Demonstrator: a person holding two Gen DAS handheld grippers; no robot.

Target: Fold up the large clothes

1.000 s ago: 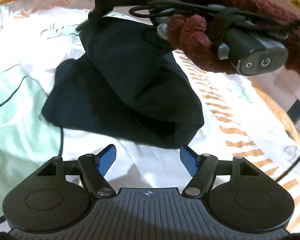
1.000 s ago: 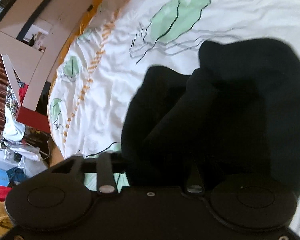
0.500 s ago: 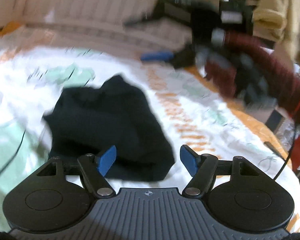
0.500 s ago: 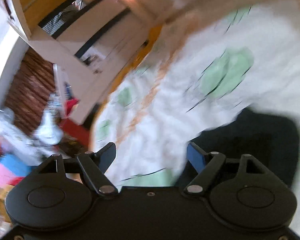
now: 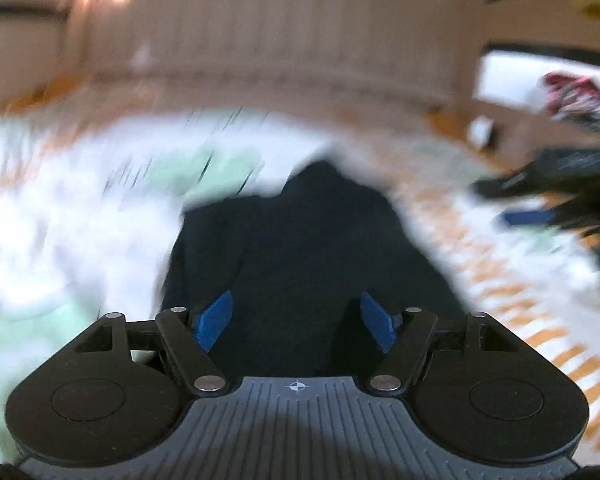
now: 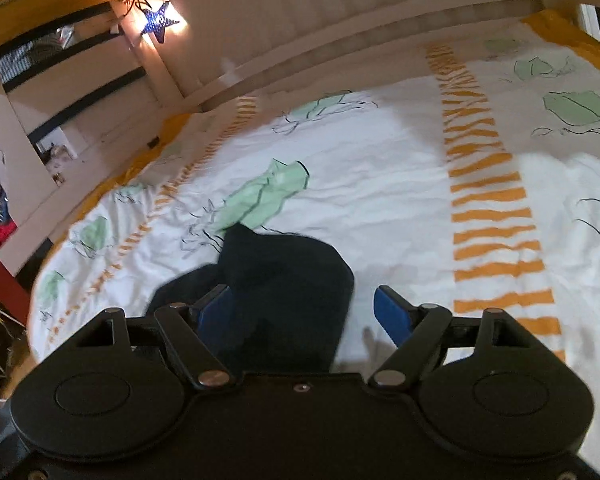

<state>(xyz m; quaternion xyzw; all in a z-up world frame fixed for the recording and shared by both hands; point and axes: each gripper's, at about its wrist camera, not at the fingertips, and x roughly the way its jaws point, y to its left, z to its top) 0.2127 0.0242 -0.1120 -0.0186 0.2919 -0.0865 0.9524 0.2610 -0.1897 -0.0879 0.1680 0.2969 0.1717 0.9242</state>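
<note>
The dark garment (image 6: pixel 268 280) lies bundled at lower centre on the bed (image 6: pixel 400 184); both the left hand-held gripper (image 5: pixel 296 322) and right hand-held gripper (image 6: pixel 302 314) gape empty above it. Its loose folds may slump if nudged

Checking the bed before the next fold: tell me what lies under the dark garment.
The dark garment lies bundled on the white bedspread, printed with green leaves and orange stripes. The spread shows all round it; whatever sits directly beneath the bundle is covered and cannot be seen.
</note>
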